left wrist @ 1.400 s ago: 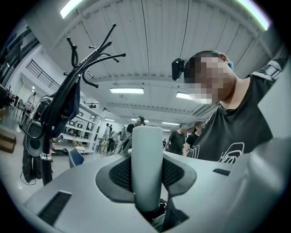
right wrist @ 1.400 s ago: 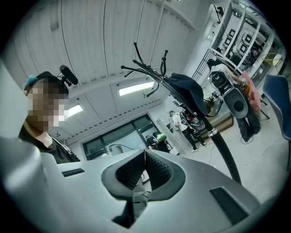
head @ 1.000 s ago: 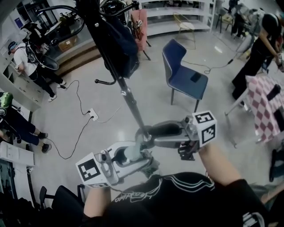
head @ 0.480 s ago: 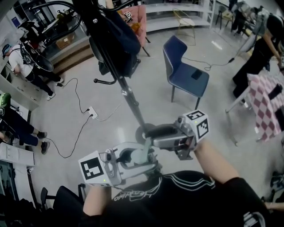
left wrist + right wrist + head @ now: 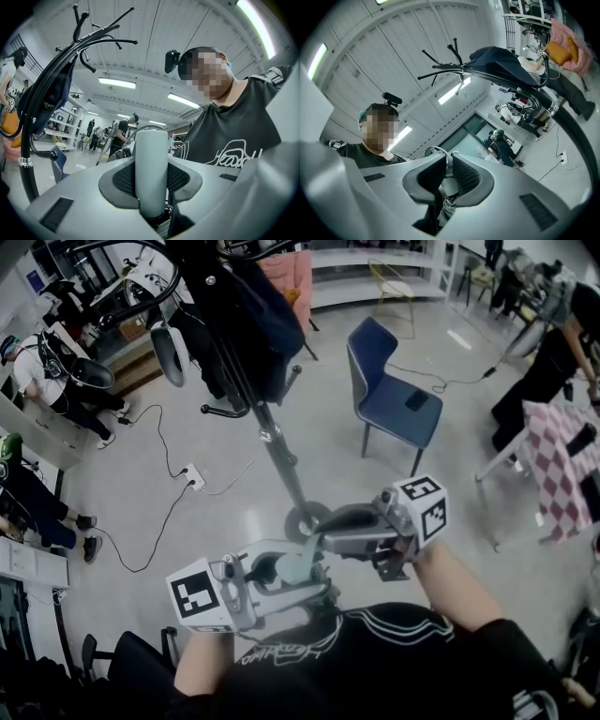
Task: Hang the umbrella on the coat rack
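The black coat rack (image 5: 272,442) rises from its round base just beyond my hands. It also shows at the left of the left gripper view (image 5: 28,140) and across the top of the right gripper view (image 5: 487,75). My left gripper (image 5: 302,570) is shut on the umbrella's pale grey handle (image 5: 284,568), which stands upright between its pads (image 5: 151,173). My right gripper (image 5: 323,532) comes in from the right, and its jaws are closing. The umbrella's thin grey strap (image 5: 436,149) runs between its pads, and folded grey fabric hangs below them.
A dark coat (image 5: 253,324) hangs on the rack's upper hooks. A blue chair (image 5: 389,395) stands beyond on the right, near a checked tablecloth (image 5: 562,465). A power strip with cables (image 5: 195,482) lies on the floor at left. People stand at both edges.
The right gripper has shifted slightly and tipped a little beside the handle. The left gripper keeps its hold in the same place. The head view has drifted a little.
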Available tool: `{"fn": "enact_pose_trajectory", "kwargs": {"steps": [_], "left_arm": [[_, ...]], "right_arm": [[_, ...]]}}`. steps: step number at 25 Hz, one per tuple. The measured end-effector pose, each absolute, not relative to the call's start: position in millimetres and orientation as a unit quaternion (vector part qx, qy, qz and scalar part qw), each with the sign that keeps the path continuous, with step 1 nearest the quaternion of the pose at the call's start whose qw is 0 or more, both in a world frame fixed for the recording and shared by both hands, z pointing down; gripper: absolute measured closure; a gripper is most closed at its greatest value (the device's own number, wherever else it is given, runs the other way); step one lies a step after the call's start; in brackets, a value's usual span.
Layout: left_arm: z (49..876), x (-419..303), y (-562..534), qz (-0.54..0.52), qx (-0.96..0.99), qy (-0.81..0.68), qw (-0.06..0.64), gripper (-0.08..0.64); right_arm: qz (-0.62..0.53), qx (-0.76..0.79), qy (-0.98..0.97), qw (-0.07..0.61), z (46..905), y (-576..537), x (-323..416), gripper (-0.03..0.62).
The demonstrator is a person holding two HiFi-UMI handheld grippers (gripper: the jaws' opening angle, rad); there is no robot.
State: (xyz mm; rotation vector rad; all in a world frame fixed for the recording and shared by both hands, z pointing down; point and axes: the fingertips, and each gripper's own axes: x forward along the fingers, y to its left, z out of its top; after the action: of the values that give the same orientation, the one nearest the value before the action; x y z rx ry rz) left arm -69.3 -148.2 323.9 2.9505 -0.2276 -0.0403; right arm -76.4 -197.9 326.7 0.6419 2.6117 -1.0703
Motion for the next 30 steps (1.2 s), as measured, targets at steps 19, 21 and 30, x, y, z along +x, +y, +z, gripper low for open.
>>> {"fn": "enact_pose_trajectory", "kwargs": {"steps": [19, 21, 30], "left_arm": [[351.9, -105.8, -229.5, -0.022, 0.955, -0.267, 0.13, 0.431], [353.3, -109.7, -237.0, -0.023, 0.951, -0.277, 0.133, 0.431], [367.6, -121.8, -262.8, -0.024, 0.939, -0.307, 0.153, 0.431]], "right_arm": [[-0.284, -0.02, 0.951, 0.116, 311.2, -257.5, -64.2, 0.569], [-0.281, -0.03, 0.952, 0.115, 310.4, -263.0, -65.8, 0.571], [-0.287, -0.056, 0.949, 0.115, 318.2, -287.0, -72.2, 0.571]]}}
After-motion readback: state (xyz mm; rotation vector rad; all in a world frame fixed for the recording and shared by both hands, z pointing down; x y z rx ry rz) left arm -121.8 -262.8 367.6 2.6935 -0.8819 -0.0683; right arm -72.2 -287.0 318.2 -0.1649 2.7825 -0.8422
